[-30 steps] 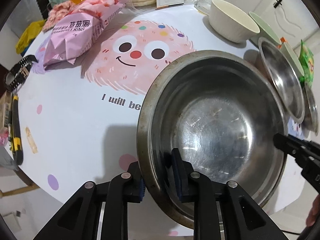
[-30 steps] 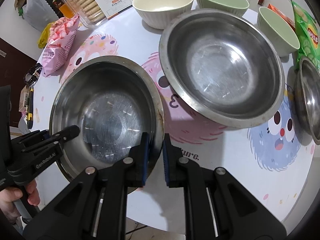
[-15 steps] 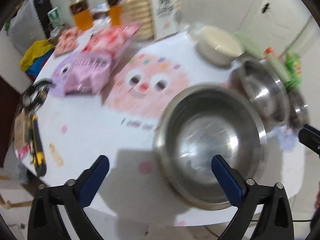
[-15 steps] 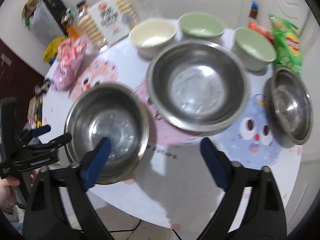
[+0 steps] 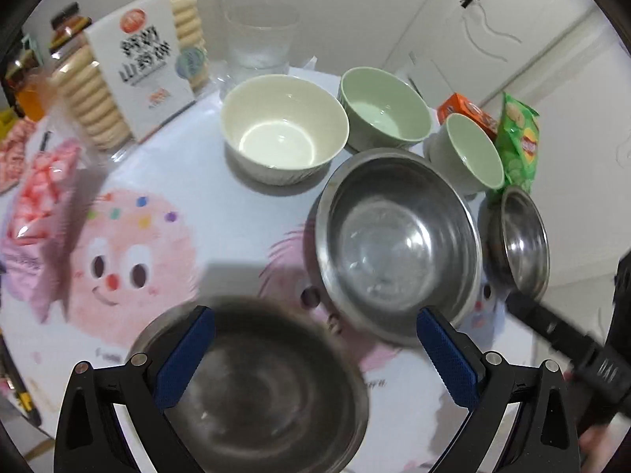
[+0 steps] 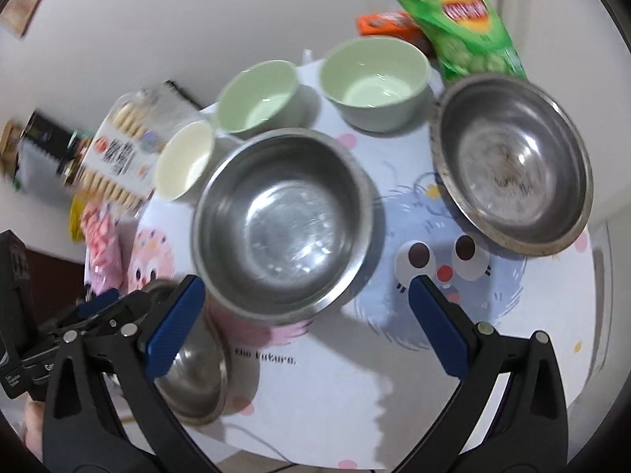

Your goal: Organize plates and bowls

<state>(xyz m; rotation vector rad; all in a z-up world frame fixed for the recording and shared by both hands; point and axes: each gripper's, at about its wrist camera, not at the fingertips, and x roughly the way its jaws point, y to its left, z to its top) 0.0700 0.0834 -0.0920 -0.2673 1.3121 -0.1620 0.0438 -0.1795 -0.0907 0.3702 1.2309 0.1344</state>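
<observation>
— Looking down the left gripper [image 5: 315,354], where's the near steel bowl [image 5: 252,394]?
— Bottom centre of the frame, blurred, lying on the table [image 5: 236,228] below and between the jaws, which gape wide and grip nothing.
— And the right gripper [image 6: 303,327]?
— Wide open too, empty. The middle steel bowl [image 6: 282,224] sits just above its jaws, mid-frame; the near one lies at lower left, behind the left finger.

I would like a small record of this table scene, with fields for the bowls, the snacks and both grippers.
steel bowls: near bowl, middle bowl, third bowl
ceramic bowls: cream bowl, two green bowls
snacks: biscuit pack, chips bag
left gripper: open, empty, above the near bowl
right gripper: open, empty
</observation>
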